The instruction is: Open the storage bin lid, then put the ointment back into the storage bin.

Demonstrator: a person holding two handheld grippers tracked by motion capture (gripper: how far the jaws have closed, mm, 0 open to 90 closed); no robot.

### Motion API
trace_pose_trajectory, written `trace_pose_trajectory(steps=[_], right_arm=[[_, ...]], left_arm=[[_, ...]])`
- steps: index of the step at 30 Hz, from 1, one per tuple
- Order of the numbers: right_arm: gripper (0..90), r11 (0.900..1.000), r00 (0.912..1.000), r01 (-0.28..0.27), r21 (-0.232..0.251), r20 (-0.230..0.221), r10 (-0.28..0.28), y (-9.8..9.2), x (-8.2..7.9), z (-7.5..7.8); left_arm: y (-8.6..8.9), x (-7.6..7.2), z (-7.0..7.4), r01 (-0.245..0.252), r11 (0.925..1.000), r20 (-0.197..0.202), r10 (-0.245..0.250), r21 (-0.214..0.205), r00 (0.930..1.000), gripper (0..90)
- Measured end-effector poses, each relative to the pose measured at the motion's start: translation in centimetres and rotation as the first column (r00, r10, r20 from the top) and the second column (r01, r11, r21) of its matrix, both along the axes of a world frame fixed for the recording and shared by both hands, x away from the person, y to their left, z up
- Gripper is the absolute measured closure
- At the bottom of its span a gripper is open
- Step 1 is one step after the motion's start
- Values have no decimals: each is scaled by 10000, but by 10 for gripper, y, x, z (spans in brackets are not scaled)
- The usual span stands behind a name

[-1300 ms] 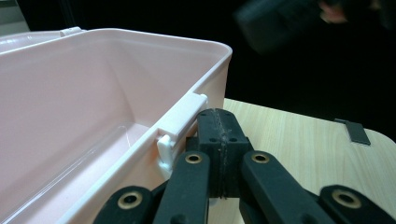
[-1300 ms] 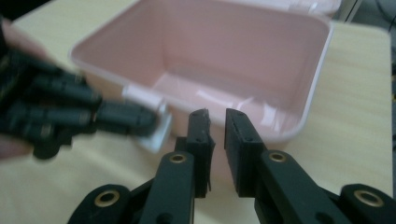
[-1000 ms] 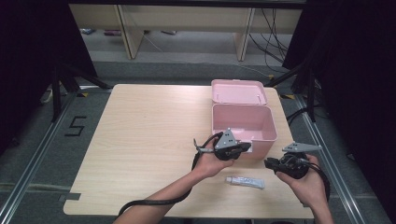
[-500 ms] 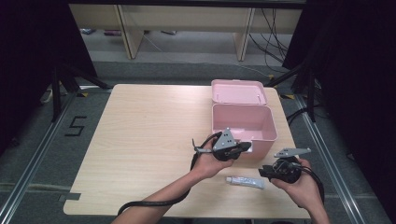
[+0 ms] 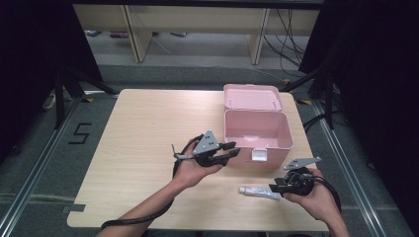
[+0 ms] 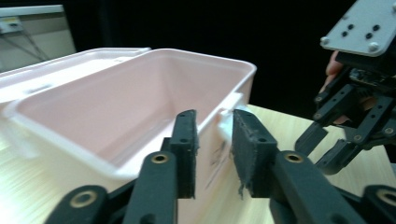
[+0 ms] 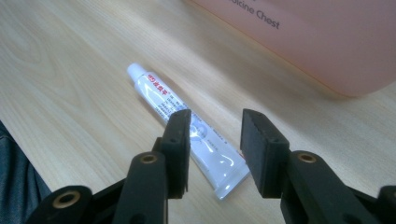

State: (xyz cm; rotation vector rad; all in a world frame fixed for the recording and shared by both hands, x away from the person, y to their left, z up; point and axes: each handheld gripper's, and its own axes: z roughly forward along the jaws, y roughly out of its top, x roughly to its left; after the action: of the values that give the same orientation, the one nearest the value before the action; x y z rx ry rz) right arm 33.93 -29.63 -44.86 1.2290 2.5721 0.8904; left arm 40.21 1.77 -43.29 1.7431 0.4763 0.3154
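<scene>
Tube (image 7: 187, 128) flat on the table (image 5: 148, 128), just in front of the pink box (image 5: 257, 133).
Its crimped end lies under the right gripper (image 7: 215, 149), between jaws that have just been opening and stand apart, pressing on nothing. Left gripper (image 6: 212, 154) hovers at the box's near wall by the front corner; its jaws have also just been opening and grip nothing. Box lid (image 5: 252, 96) lies back, open.
</scene>
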Motion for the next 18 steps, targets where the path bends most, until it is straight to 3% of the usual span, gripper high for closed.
trace_pose_trajectory(steps=[4,8,11,18], right_arm=[[630,9999,9999,-63,124,-96,64,5,-2,1],[606,9981,9978,-578,-214,-350,571,9,-3,4],[587,9853,9878,-1546,-732,-311,1527,14,3,4],[575,9653,9702,-2318,-1199,-999,2206,26,10,6]], left_arm=[[17,0,3,-339,9994,-31,339,-67,9994,624],[29,-2,3,-626,9980,-29,625,-50,9980,548],[39,-4,1,-838,9965,3,838,-35,9965,516],[54,-7,-6,-1031,9946,-166,1033,154,9945,494]])
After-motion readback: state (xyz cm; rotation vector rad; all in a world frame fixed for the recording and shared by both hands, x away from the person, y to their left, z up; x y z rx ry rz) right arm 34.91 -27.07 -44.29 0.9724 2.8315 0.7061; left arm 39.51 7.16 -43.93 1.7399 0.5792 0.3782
